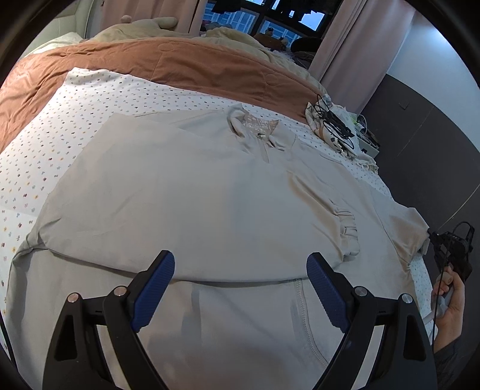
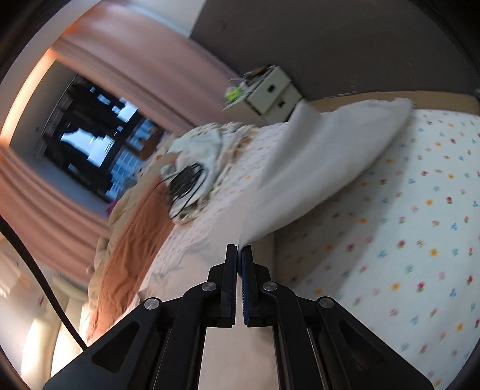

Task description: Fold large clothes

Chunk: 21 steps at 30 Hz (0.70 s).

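Blue-padded fingers (image 1: 156, 288) of the left gripper (image 1: 240, 288) sit nearest the lens, jaws spread wide with nothing between them, hovering over the lower front of the grey zip jacket (image 1: 195, 195). Jacket lies front-up and spread flat across the floral sheet (image 1: 45, 144) on the bed, collar (image 1: 255, 126) toward the far side, zipper (image 1: 303, 318) running toward the camera, a fold line crossing the body just beyond the left fingertips. 1 sleeve is folded in over the chest, elastic cuff (image 1: 348, 228) resting on the body. Jacket's right-hand corner is pulled out past the bed edge to the right gripper (image 1: 432, 237), held in a hand (image 1: 450, 303) at the frame's right edge. Right wrist view: right gripper (image 2: 239, 252) jaws closed, pinching the grey fabric (image 2: 315, 168), which rises from the tips as a taut sheet lifted off the sheet; view is motion-blurred. Beyond the jacket: rust-brown duvet (image 1: 180, 63), a crumpled cloth bundle with a tangle of black cable (image 1: 333, 120) on it near the far right bed corner, a small white drawer unit (image 2: 273, 93) against the dark wall, pink curtains (image 1: 354, 45) and a window (image 1: 258, 18).
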Motion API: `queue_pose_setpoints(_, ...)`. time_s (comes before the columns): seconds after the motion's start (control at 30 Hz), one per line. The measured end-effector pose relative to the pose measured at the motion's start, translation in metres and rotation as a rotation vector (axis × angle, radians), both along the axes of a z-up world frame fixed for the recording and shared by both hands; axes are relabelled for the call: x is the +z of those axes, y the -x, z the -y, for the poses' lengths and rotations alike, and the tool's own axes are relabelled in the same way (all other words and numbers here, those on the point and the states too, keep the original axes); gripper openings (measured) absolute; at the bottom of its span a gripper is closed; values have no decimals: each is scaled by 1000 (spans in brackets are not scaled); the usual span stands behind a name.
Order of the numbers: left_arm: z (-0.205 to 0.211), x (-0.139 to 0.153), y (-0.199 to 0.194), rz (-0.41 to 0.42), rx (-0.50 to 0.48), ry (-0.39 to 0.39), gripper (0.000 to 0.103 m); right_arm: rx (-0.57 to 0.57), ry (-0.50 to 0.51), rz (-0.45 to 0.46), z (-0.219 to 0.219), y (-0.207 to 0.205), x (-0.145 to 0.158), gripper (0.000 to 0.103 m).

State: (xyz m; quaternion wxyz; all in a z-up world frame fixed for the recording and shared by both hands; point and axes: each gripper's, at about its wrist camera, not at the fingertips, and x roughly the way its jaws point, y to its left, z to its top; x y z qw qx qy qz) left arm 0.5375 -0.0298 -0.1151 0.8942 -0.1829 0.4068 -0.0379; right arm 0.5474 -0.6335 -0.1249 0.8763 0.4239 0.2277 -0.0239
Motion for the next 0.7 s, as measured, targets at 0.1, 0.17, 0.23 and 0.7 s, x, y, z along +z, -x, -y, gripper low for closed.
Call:
queue_pose_setpoints(0.1,1,-1,0,-2,-2,12,91,87,26,-7,-24,-8,2,0)
queue_pose_setpoints(0.17,3,-2,0,-5,-7,21,91,157,34,-29,-43,-16,-2,0)
queue_pose_setpoints(0.23,4,-2,1,-6,-11,21,91,222,39,-66,-60,-25,-8,0)
queue_pose_setpoints(0.7,0,-7,3,-20,-15,34,91,93,-90,-76,6,12,-23,84)
